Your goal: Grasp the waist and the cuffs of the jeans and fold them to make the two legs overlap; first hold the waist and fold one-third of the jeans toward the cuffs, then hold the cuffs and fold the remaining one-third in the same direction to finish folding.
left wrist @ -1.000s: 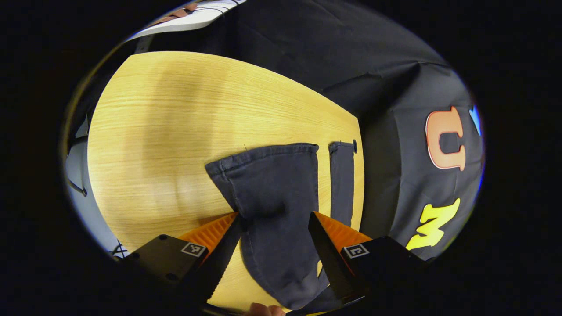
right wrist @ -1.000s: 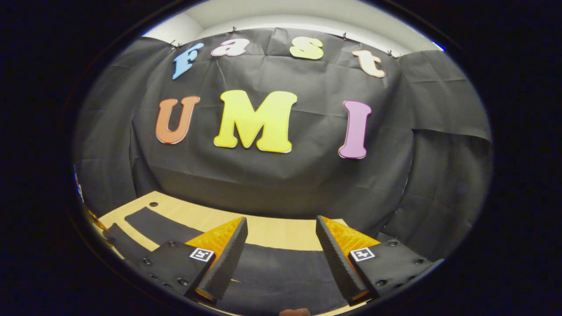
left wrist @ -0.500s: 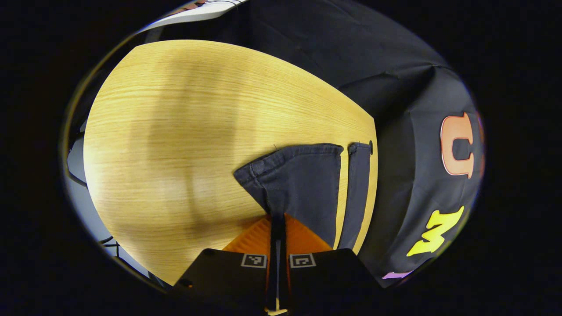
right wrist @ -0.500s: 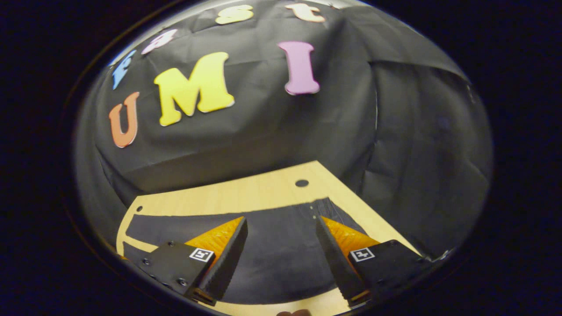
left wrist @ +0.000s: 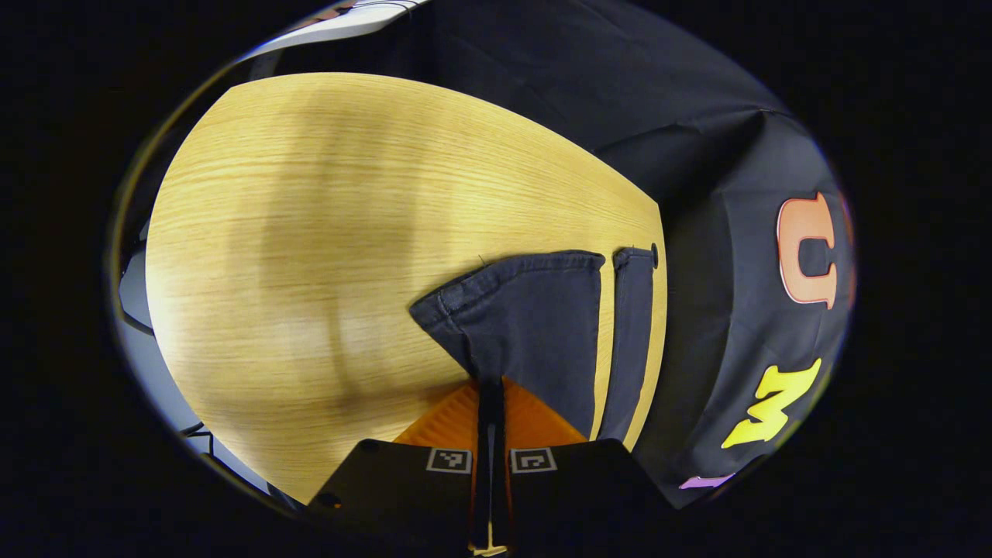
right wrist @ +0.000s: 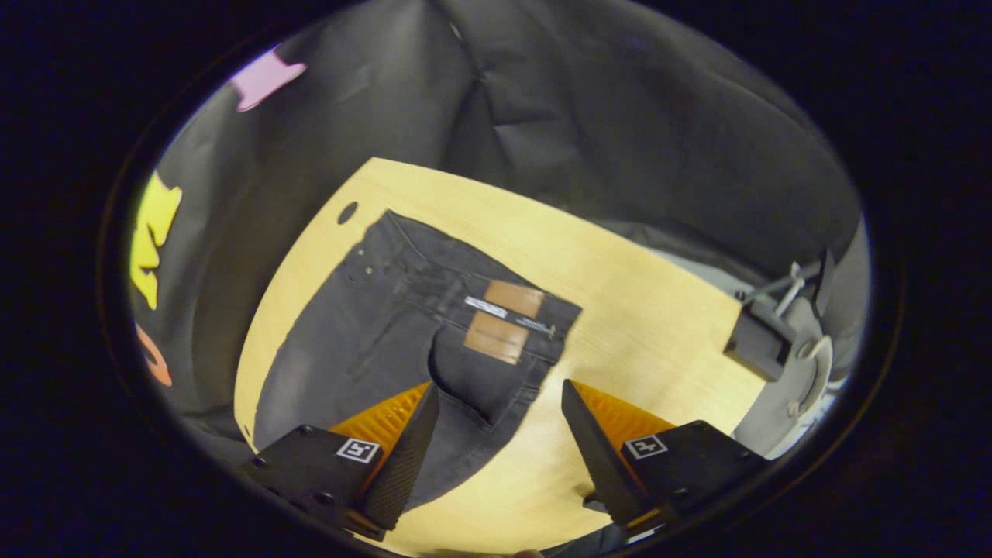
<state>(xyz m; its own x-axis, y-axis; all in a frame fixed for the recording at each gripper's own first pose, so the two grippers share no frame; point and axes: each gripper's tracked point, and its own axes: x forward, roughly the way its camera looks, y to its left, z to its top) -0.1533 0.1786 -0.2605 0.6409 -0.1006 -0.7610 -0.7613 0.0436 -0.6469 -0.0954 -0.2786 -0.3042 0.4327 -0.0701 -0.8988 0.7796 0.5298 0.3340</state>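
Dark denim jeans are lying flat on the light wooden table, their long axis running along the table's far edge beside the black cloth wall. In the right gripper view the waist is pointing toward the table's bare end, with a tan leather patch showing on the waistband, and the legs are stretching away from it toward the lower left of that view. In the left gripper view the two cuffs are pointing toward the table's open middle: the near cuff is being lifted and bunched to a point, while the far cuff is lying flat beside a small hole in the table.

The left gripper is pinching fully closed, both fingers pressing on the near leg's fabric just behind its cuff. The right gripper is hovering wide open above the waist's near edge, gripping nothing; I cannot tell whether its fingers are touching the denim. A black clamp is sitting at the table's end beyond the waist.
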